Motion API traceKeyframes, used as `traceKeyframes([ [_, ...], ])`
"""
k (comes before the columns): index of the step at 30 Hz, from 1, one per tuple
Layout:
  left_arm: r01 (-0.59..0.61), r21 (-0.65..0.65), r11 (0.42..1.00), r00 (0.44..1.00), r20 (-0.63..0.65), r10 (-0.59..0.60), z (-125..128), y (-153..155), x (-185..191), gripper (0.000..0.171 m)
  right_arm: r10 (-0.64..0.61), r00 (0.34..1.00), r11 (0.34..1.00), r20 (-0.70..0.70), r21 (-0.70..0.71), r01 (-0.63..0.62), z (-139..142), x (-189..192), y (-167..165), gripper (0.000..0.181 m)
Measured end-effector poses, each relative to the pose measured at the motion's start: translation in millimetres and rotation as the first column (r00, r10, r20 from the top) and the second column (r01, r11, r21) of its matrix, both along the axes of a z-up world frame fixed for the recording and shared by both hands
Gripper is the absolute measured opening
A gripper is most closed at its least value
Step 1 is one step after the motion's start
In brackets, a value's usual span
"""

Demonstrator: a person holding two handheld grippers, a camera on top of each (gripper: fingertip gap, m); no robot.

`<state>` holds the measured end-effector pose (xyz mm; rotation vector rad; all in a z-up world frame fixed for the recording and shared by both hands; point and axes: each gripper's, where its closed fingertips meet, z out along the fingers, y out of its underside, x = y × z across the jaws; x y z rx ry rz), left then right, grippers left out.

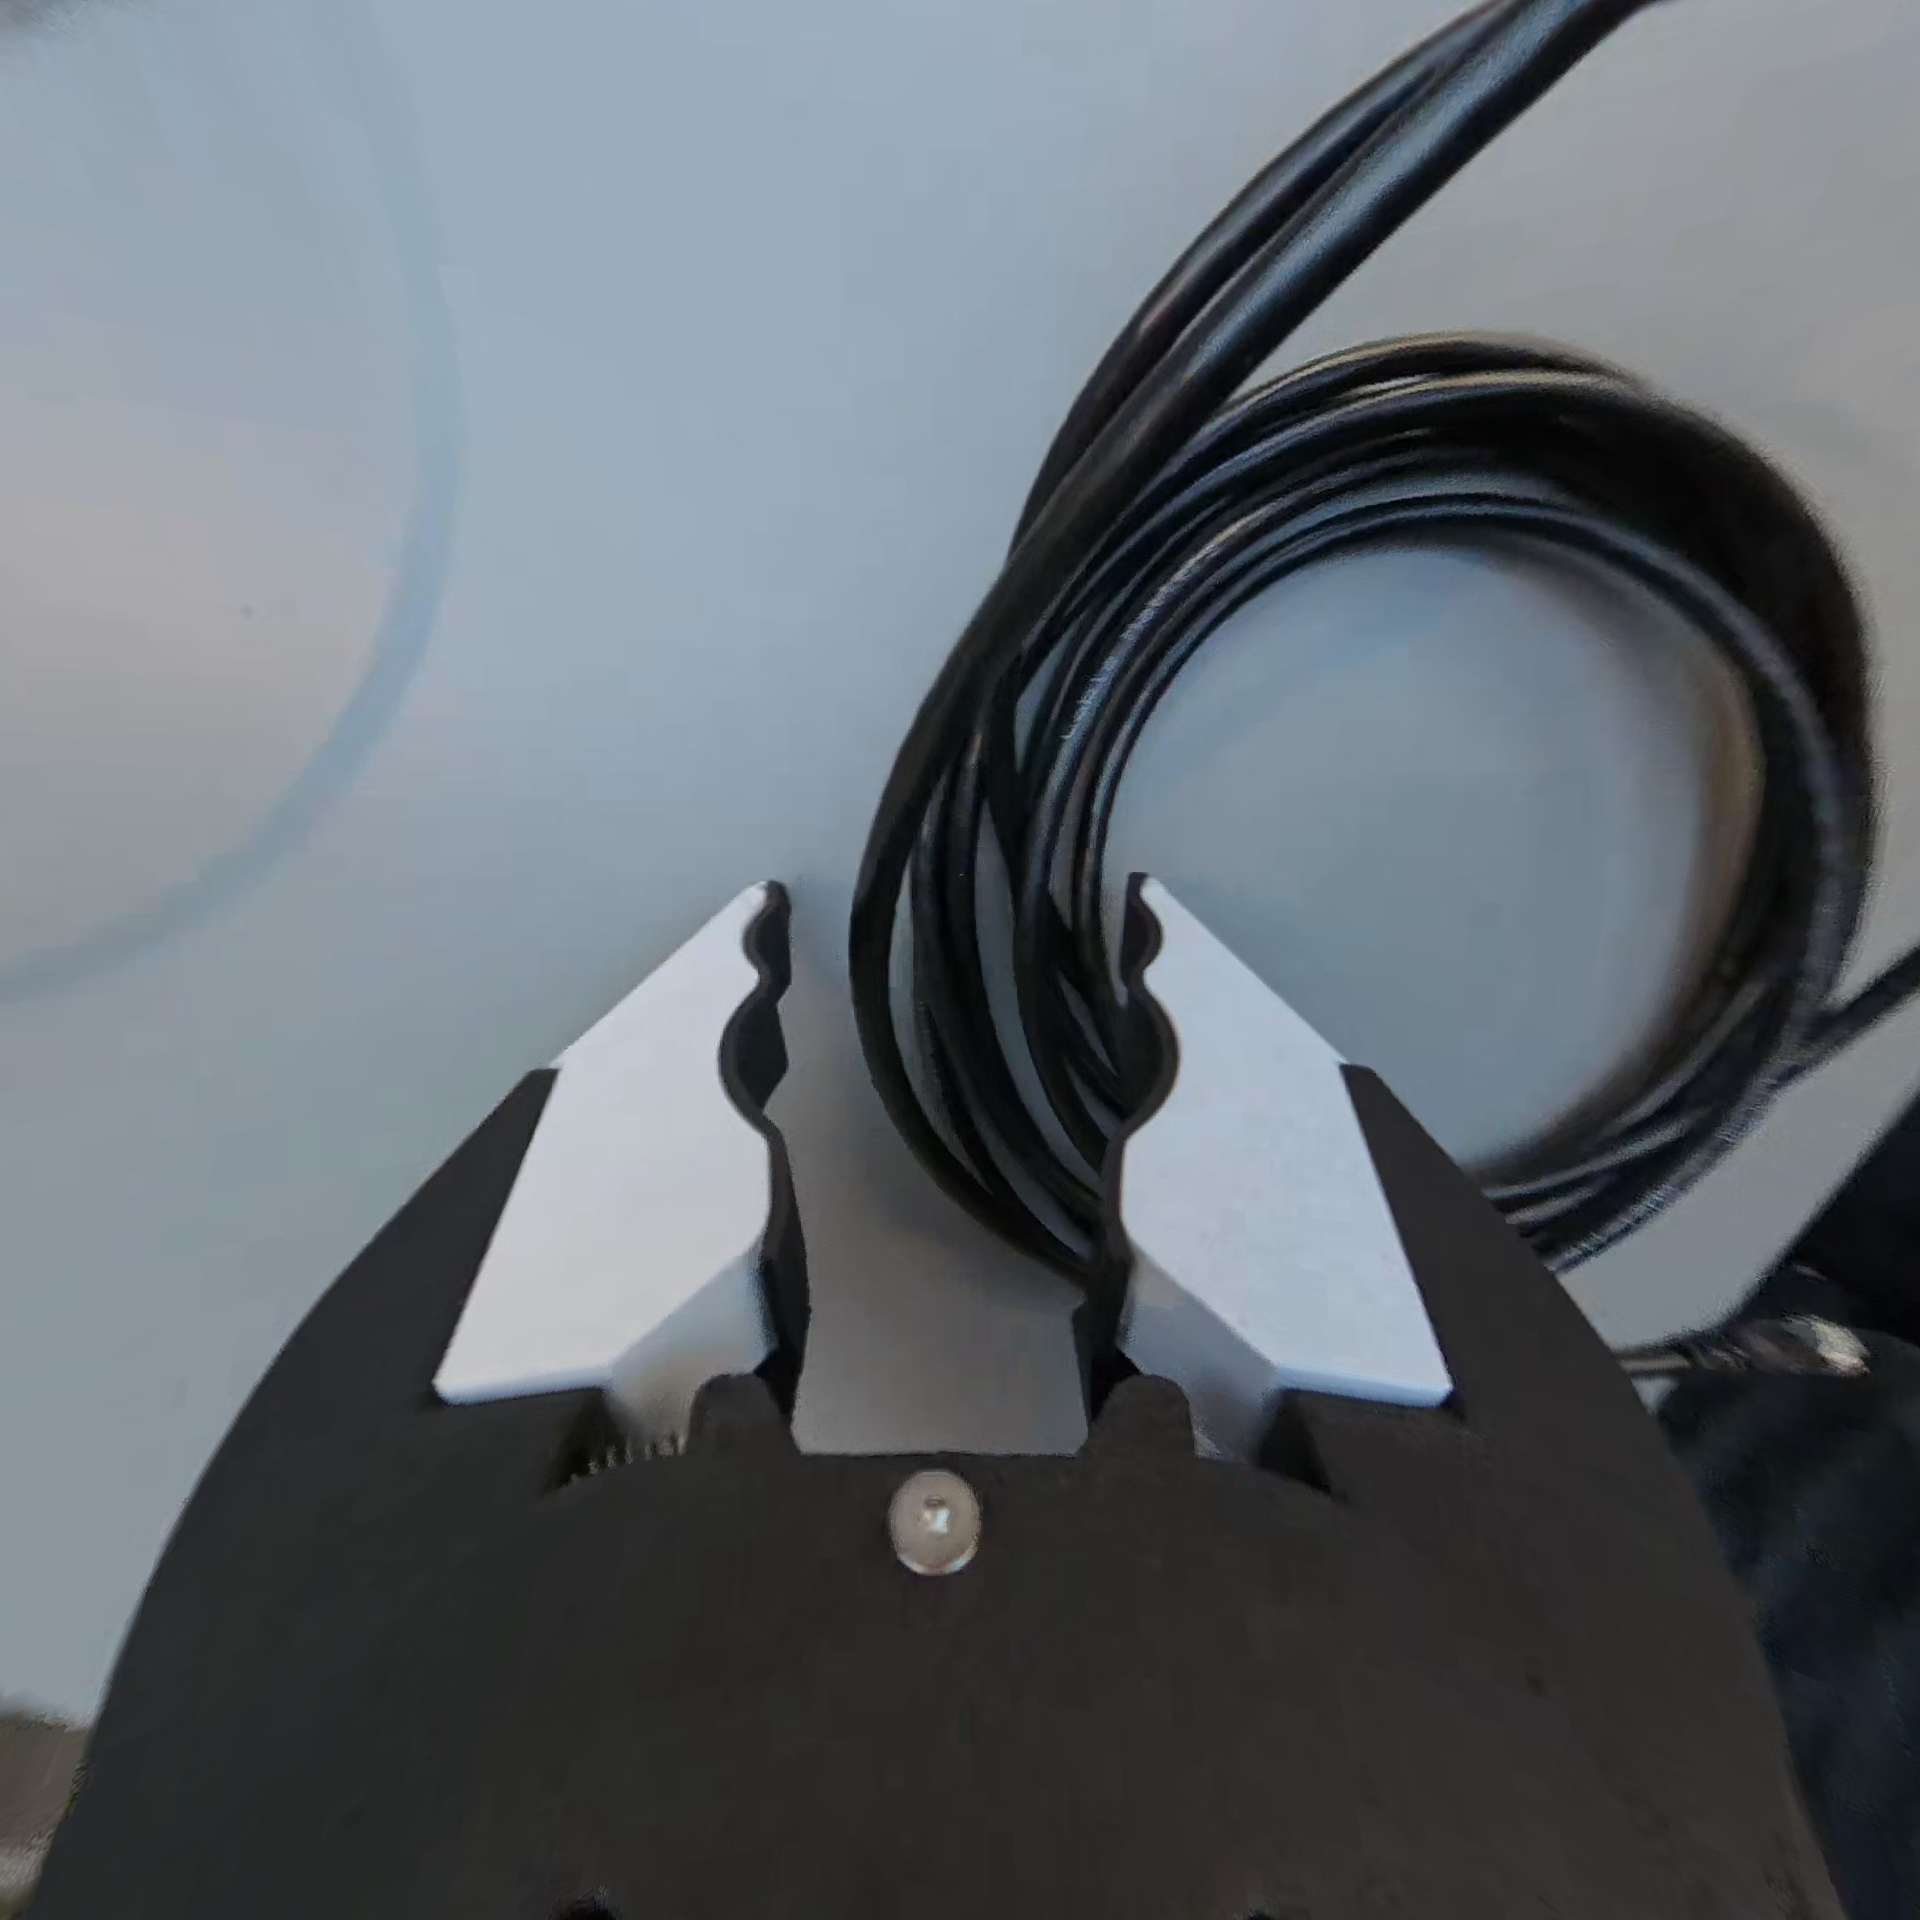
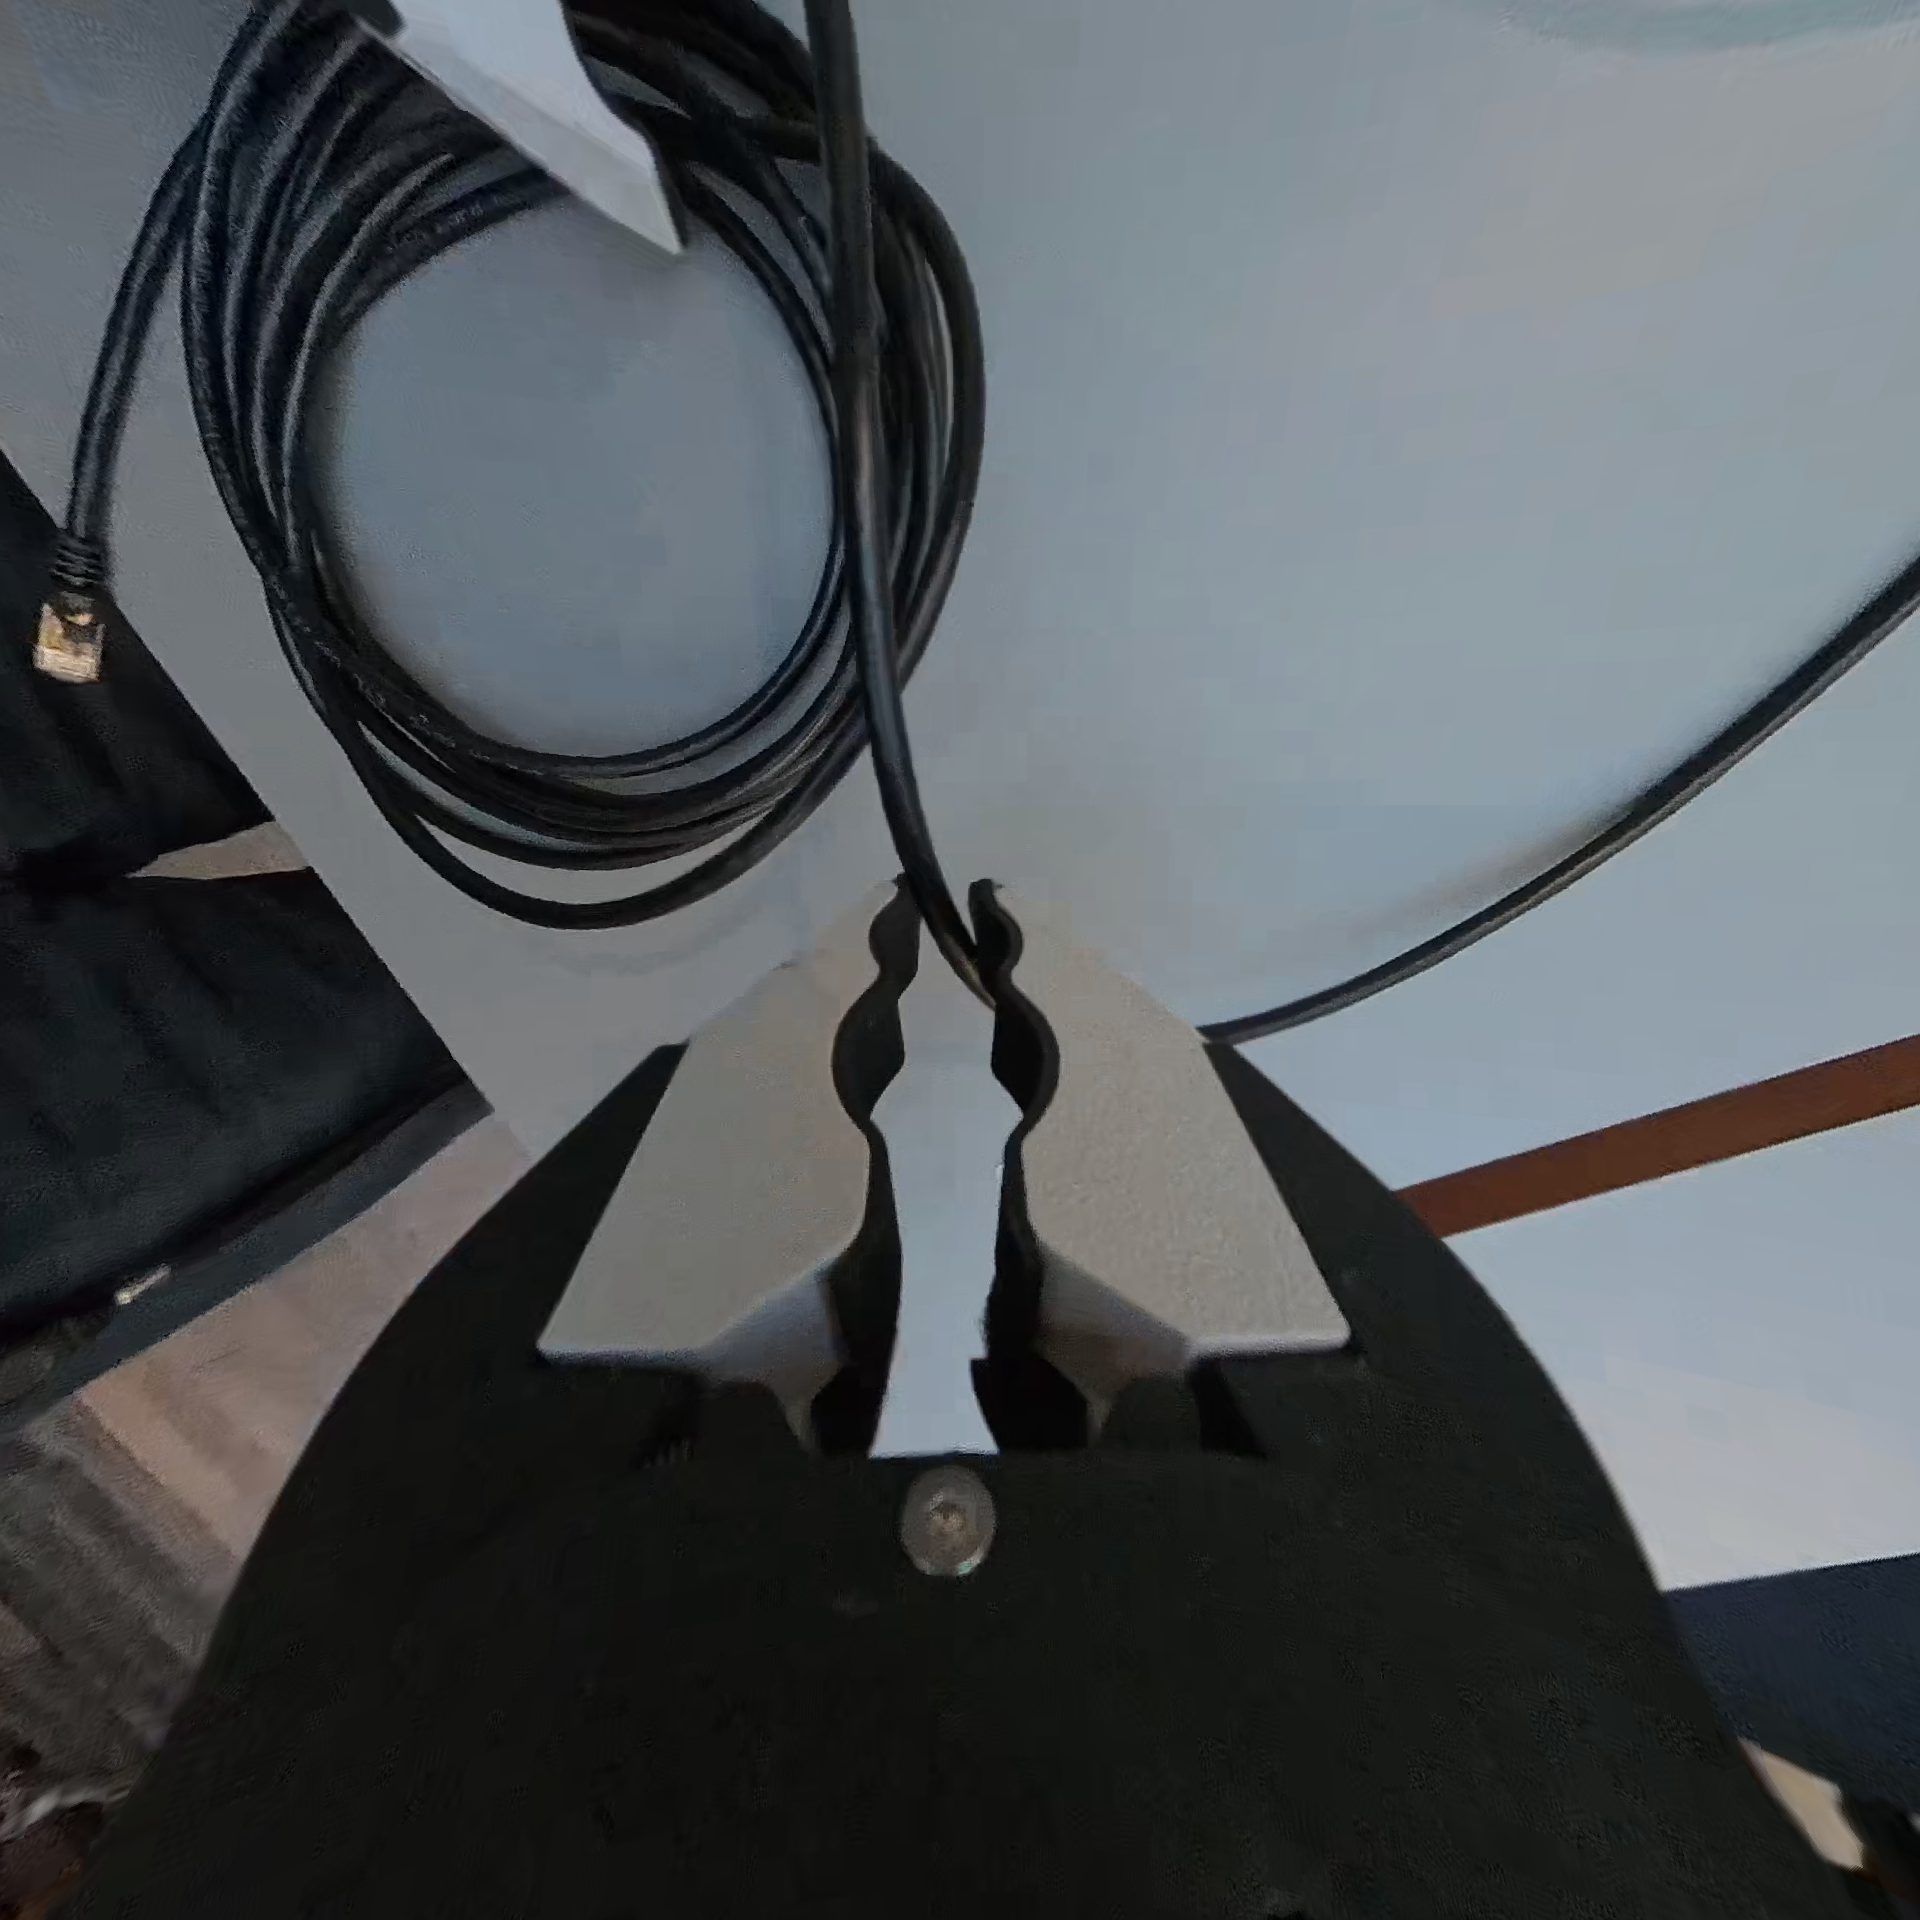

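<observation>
The left tongs stood partly open, with a clear gap between the fingers. The bundled turns of the black cable coil passed through that gap. The turns pressed against the right-hand finger and stood clear of the left-hand one. The tongs therefore straddled the bundle; a firm grip on it could not be confirmed.

The right tongs were nearly closed and pinched a single strand of the cable at the fingertips. That strand ran forward from the tips, up across the right edge of the coil, and out of the top of the right wrist view.

The coil lay flat on the pale table, ahead of the right tongs and to their left. It was a round loop and had no marked long axis. The held strand ran roughly in line with the fingers.

The left tongs showed at the coil's far side in that view. They were the nearer pair to the bundle.

A loose end with a clear plug hung past the table's left edge. Another run of cable curved off to the right.
</observation>
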<state>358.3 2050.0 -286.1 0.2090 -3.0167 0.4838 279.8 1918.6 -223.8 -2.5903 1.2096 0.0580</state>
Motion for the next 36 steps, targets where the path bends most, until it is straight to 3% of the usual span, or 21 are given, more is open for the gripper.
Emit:
traceKeyframes([
  [2,0.014,0.062,0.998,0.994,0.104,-0.021,-3,3,0,0.053,-0.129,0.981,0.989,-0.142,0.052,0.138,2,-16,13,0.008],
  [6,-0.093,0.067,0.993,0.991,0.097,0.087,-3,8,-3,0.023,-0.349,0.891,0.919,-0.291,0.082,0.387,-18,-44,33,0.013],
  [11,-0.384,0.026,0.923,0.916,-0.112,0.384,0,34,3,0.016,-0.552,0.765,0.737,-0.332,0.233,0.634,-26,-51,64,0.019],
  [14,-0.435,0.048,0.899,0.893,-0.105,0.437,0,48,7,0.015,-0.592,0.705,0.575,-0.39,0.408,0.709,-10,-39,90,0.051],
  [15,-0.425,0.058,0.903,0.901,-0.073,0.429,0,50,6,0.015,-0.616,0.701,0.554,-0.359,0.435,0.71,-3,-33,88,0.055],
  [19,-0.428,0.085,0.9,0.904,0.023,0.428,-1,51,6,0.015,-0.738,0.667,0.624,-0.104,0.271,0.733,-6,-6,62,0.111],
  [22,-0.437,0.091,0.895,0.899,0.066,0.432,-2,51,6,0.014,-0.713,0.697,0.694,-0.075,0.064,0.717,-44,-4,76,0.105],
  [24,-0.432,0.085,0.898,0.901,0.075,0.427,-2,53,7,0.015,-0.672,0.74,0.739,-0.013,-0.073,0.67,-65,-11,72,0.076],
  [25,-0.446,0.083,0.891,0.895,0.063,0.442,-2,54,7,0.015,-0.638,0.769,0.767,0.042,-0.059,0.639,-64,-7,75,0.05],
  [26,-0.473,0.077,0.878,0.881,0.034,0.471,-2,57,7,0.015,-0.63,0.775,0.774,0.045,-0.038,0.632,-64,-10,79,0.04],
  [28,-0.55,0.053,0.833,0.831,-0.064,0.553,0,59,7,0.015,-0.637,0.77,0.771,0.046,0.002,0.637,-64,-19,86,0.032],
  [31,-0.683,0.029,0.729,0.715,-0.175,0.677,1,60,7,0.017,-0.703,0.711,0.71,0.029,0.087,0.699,-63,-24,98,0.026],
  [33,-0.752,0.028,0.658,0.637,-0.227,0.737,2,63,7,0.017,-0.698,0.716,0.712,-0.004,0.106,0.695,-63,-20,98,0.019],
  [34,-0.756,0.045,0.653,0.625,-0.244,0.741,2,66,5,0.018,-0.671,0.741,0.736,-0.019,0.105,0.669,-63,-18,97,0.016],
  [36,-0.687,0.097,0.72,0.684,-0.247,0.686,3,72,-5,0.024,-0.604,0.797,0.79,-0.028,0.108,0.603,-63,-12,92,0.012],
])
